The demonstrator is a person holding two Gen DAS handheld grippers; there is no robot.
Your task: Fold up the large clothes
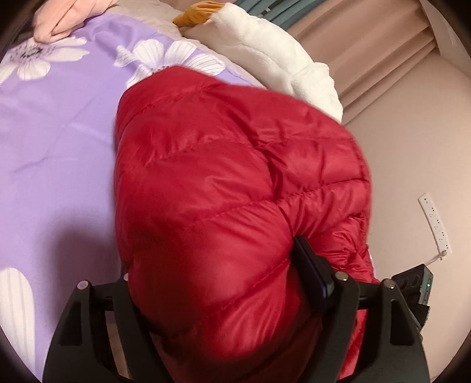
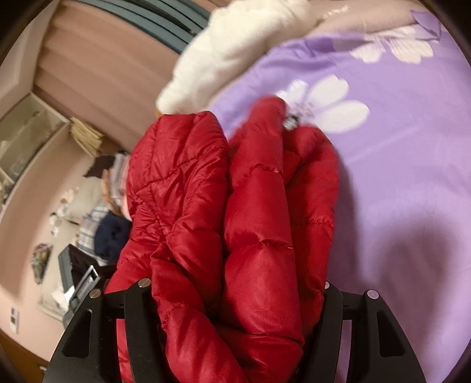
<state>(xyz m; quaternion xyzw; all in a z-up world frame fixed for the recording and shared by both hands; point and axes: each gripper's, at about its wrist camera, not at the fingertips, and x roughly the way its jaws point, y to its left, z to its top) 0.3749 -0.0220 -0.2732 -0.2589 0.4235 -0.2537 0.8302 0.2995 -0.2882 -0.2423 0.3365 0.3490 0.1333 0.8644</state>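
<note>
A red puffer jacket point(image 1: 223, 165) hangs bunched over the purple flowered bed sheet point(image 1: 56, 135). My left gripper point(image 1: 215, 259) is shut on a thick padded fold of it. The right pad point(image 1: 309, 262) dents the fabric, and the left finger is hidden behind the bulge. In the right wrist view the red puffer jacket point(image 2: 250, 206) is gathered in several thick folds, and my right gripper point(image 2: 235, 282) is shut on them. Both of that gripper's fingertips are buried in the padding. A zipper pull point(image 2: 291, 122) shows at the jacket's far end.
A white plush toy point(image 1: 265, 50) with an orange part lies along the bed's far edge, beside curtains. A pink cloth point(image 1: 59, 17) lies at the sheet's far corner. A power strip point(image 1: 434, 224) lies on the floor. Clothes and boxes point(image 2: 97, 224) clutter the floor beside the bed.
</note>
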